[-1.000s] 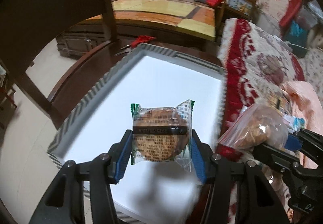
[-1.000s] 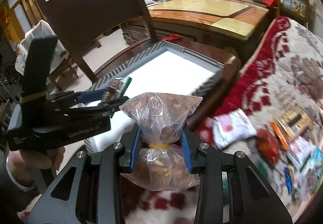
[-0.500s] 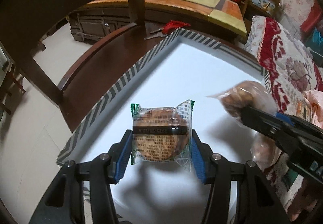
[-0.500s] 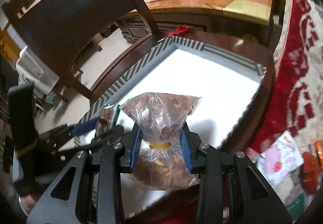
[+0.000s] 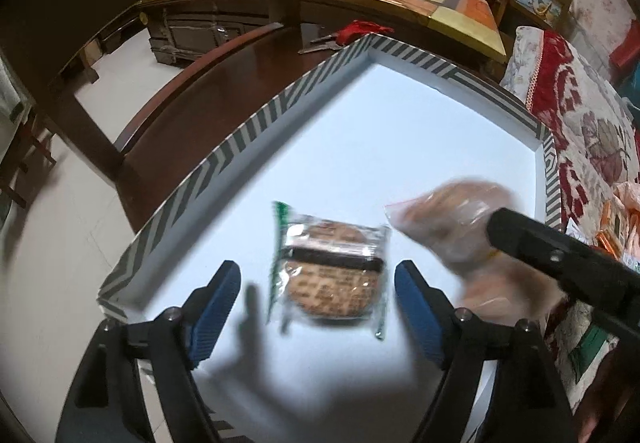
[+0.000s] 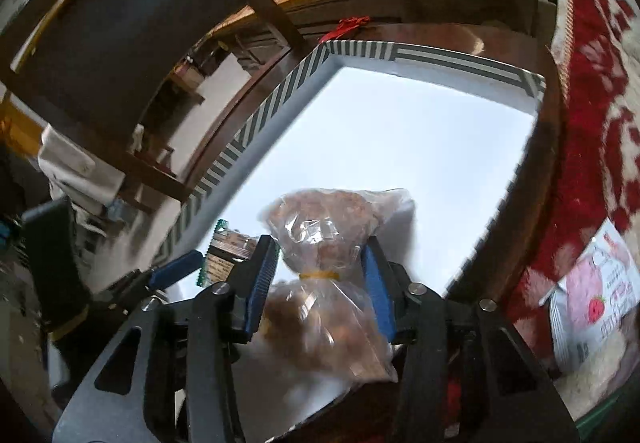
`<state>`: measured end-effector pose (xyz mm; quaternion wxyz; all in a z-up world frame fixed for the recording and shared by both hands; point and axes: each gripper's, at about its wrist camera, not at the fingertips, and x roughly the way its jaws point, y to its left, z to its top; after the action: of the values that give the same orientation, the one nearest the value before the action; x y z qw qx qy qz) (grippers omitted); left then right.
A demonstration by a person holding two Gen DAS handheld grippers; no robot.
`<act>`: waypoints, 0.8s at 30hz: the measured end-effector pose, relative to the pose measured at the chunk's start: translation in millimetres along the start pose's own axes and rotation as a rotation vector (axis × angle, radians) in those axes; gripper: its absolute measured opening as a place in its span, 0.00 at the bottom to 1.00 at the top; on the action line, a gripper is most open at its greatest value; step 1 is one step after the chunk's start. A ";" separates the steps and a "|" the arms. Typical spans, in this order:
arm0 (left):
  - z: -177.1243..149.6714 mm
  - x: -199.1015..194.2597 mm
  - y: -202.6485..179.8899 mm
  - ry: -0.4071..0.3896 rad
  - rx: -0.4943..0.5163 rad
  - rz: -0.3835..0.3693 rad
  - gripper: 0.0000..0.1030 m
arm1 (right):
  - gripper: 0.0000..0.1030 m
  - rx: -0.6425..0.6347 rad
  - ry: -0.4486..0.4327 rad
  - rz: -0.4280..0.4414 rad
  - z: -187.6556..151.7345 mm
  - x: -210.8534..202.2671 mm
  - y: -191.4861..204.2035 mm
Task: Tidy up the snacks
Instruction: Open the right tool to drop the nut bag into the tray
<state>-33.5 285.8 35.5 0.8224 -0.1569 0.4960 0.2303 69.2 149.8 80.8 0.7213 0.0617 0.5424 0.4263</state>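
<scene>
Daylight-white tray (image 5: pixel 400 131) with a striped rim sits on the dark wooden table (image 5: pixel 192 99), and we hold both tools over its near end. Our left gripper (image 5: pixel 318 283) has its 2 blue pads spread wide, clear of the wrapped biscuit (image 5: pixel 332 279) that lies between them over the tray floor; whether it rests there we cannot tell. Our right gripper (image 6: pixel 320 275) pinches the clear bag of snacks (image 6: pixel 328 227) at its yellow-banded neck, just right of the biscuit, with a strawberry packet (image 6: pixel 596 299) lying on the red patterned cloth (image 6: pixel 592 115) beside the table.
</scene>
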 end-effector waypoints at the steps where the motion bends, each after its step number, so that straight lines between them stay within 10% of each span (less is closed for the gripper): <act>1: -0.8 -1.2 1.7 -0.001 -0.005 0.004 0.82 | 0.43 -0.002 -0.010 0.004 -1.7 -5.0 1.0; 24: -25.7 -71.4 -78.1 -0.107 0.119 -0.133 0.88 | 0.43 -0.038 -0.173 -0.156 -76.8 -134.0 -44.4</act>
<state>-39.6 191.4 89.5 0.8691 -0.1280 0.4526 0.1535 23.0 1.8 123.0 0.7974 0.0421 0.4732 0.3720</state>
